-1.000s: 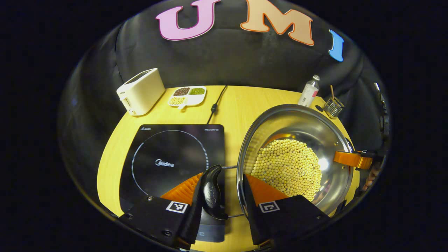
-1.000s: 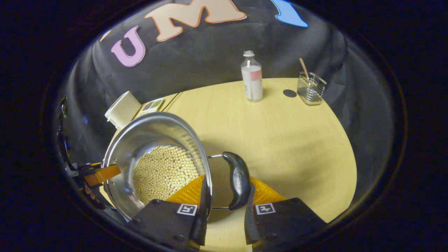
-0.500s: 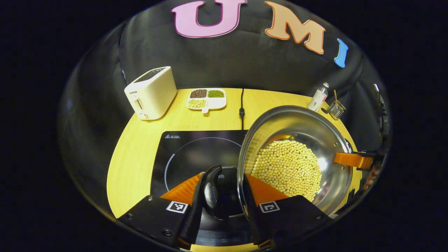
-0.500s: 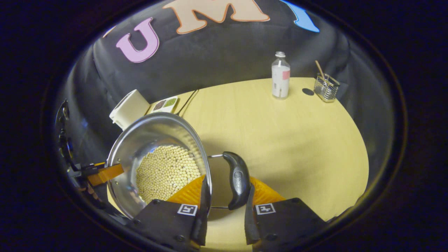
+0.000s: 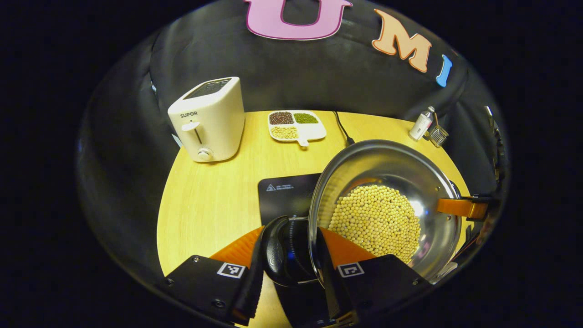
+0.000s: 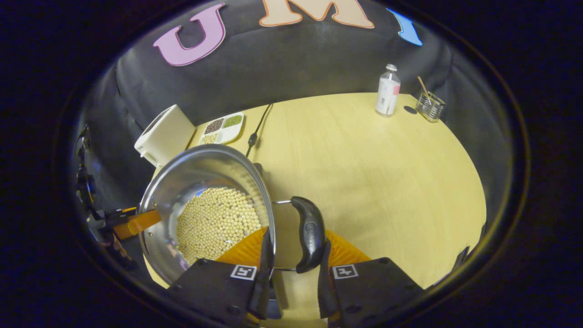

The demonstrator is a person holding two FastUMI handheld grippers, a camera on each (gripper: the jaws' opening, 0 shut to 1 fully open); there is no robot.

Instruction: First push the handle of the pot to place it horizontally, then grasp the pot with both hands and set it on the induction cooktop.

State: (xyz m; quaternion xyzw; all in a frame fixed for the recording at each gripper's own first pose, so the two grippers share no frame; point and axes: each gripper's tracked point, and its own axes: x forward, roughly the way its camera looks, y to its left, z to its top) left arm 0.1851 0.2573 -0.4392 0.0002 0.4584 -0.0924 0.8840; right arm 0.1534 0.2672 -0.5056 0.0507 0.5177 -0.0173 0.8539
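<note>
Two grippers clamped on opposite side handles, presumably to keep the load level. Left gripper (image 5: 286, 255), at 6 o'clock in the left gripper view, closed around the near black handle (image 5: 274, 248), one finger outside it, the other inside the rim. Right gripper (image 6: 292, 255) gripping the far handle (image 6: 309, 237) the same way. Between them the steel pot (image 5: 387, 182), filled with pale soybeans (image 5: 375, 218), held aloft. Under its left edge, toward 9 o'clock of the rim, a corner of the black induction cooktop (image 5: 284, 193); pot judged partly over it, not yet set down. Farther out at 11 o'clock, a white toaster (image 5: 209, 118); at 12, a divided dish (image 5: 298, 127); at 2, a bottle (image 5: 421, 123).
</note>
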